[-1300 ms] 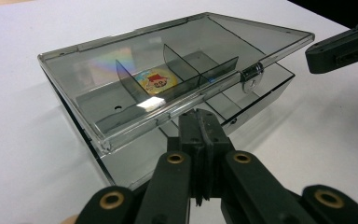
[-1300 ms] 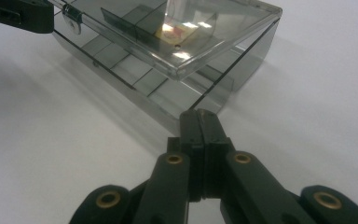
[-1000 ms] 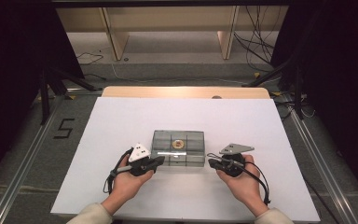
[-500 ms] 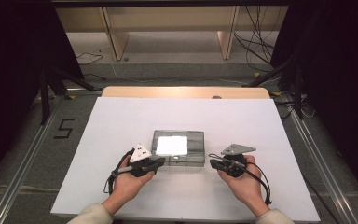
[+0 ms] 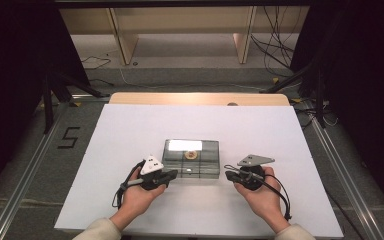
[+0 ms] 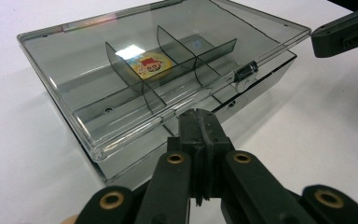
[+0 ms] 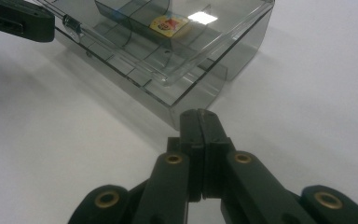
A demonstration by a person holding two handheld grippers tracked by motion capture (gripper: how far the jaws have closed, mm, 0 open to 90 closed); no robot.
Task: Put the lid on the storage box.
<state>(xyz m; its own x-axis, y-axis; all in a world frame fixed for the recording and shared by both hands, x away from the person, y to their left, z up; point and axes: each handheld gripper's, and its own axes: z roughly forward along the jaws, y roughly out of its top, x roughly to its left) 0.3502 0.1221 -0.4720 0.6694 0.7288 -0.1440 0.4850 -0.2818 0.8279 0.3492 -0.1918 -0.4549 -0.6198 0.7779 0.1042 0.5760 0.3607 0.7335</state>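
Grey box (image 5: 191, 158) between closed grippers

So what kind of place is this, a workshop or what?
Probably a lab recording rig: a white table walled by black curtains, loose cables on the floor, and a taped number 5 beside it.

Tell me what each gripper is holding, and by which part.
Nothing. Both the left gripper and right gripper have their jaws shut on nothing, at the near corners of the clear box.
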